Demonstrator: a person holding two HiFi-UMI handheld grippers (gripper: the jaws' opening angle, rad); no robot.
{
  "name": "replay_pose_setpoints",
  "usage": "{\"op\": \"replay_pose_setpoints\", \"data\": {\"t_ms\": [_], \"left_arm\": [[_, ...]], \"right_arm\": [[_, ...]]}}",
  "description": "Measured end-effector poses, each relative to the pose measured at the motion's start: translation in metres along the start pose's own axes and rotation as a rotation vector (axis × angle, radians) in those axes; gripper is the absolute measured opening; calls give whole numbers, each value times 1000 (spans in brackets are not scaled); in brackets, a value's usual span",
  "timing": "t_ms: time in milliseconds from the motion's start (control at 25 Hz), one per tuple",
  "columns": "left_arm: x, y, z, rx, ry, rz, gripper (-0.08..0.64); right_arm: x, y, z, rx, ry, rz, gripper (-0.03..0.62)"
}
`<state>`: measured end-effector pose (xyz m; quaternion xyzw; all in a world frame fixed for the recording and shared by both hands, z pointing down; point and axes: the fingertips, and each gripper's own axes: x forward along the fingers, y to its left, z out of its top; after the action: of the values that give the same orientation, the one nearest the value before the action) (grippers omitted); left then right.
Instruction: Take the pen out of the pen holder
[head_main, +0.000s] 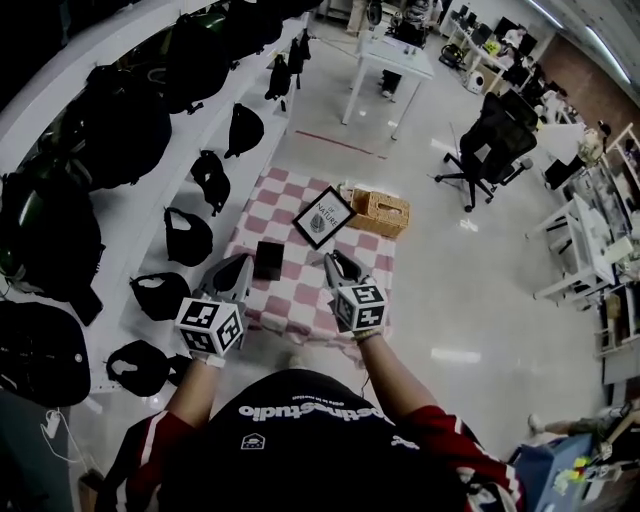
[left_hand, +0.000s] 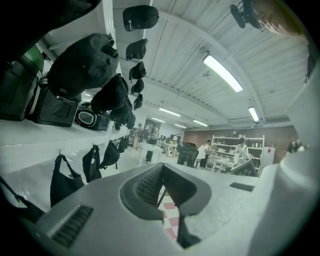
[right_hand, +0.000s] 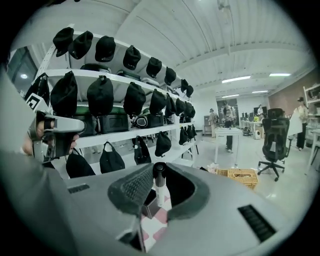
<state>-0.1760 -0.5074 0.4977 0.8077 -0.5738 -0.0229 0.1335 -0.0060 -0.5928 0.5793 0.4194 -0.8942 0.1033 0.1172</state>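
The right gripper (right_hand: 160, 173) holds the pen (right_hand: 160, 192) upright.

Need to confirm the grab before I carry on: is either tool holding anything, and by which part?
The right tool holds the pen upright, gripped near its black upper end, with the white barrel hanging below. The left tool holds nothing.
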Motion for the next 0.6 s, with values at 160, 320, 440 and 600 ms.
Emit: {"op": "replay_pose_setpoints", "data": {"t_ms": [160,320,440,600], "left_arm": [[-7,-10,1,-1,0,-40,5],[-17,-20,1,-1,-5,-73,5],[-26,-27,0,3,0,-92,5],[-42,-36,-2,7,6,-121,5]], "right_arm": [[-30,-1,0,5,-16,-52,77],[-59,3,-8,14,-18,-89,77],[-79,7,-14,31,-25,-118,77],[-104,17,-20,49,-29,-149,77]]}}
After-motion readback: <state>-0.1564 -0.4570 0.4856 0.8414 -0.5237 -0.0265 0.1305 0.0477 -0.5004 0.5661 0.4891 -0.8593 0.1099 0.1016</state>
